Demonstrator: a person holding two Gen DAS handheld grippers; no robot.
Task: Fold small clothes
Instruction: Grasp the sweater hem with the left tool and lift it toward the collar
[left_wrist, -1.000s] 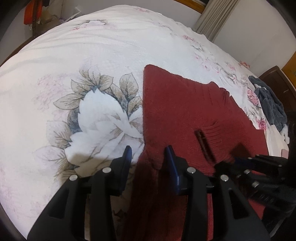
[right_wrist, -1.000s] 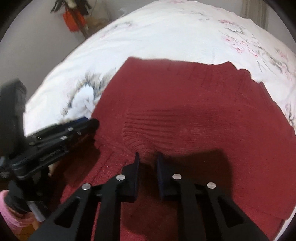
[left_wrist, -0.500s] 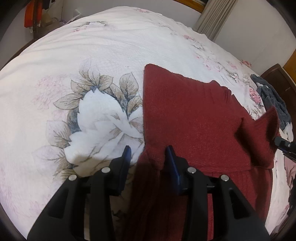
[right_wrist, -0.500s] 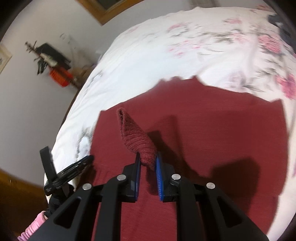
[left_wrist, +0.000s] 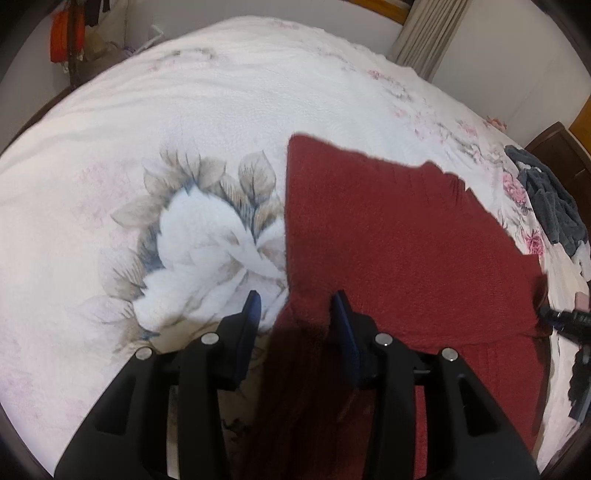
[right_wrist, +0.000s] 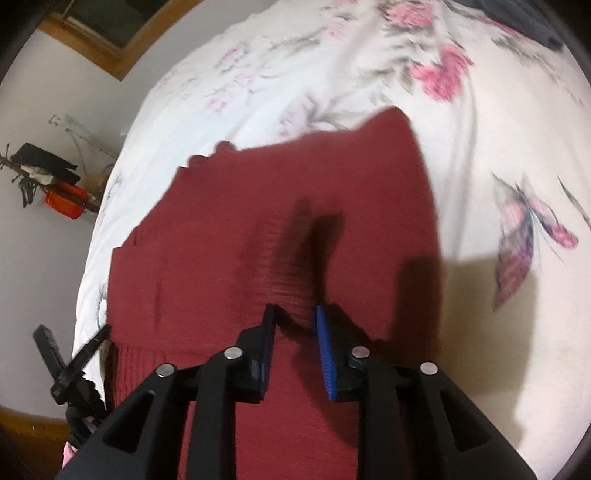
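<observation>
Red knit sweater (left_wrist: 399, 236) lies flat on the floral bedspread (left_wrist: 184, 122), its near edge between the spread jaws of the left gripper (left_wrist: 295, 310), while the right gripper (right_wrist: 293, 317) hovers parted over it, gripping nothing.

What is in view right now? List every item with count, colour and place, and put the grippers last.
Red knit garment: one, dark red, spread flat on the bed.
Bedspread: one, white with grey and pink flowers and a butterfly print, under the garment.
Dark clothes: one heap, grey-blue, at the bed's far right edge.
Curtain: one, beige, behind the bed.
Orange item: one, orange-red, on a rack by the wall.
Left gripper: one, black with blue pads, open over the garment's left edge.
Right gripper: one, black with blue pads, open above the garment's ribbed part.
</observation>
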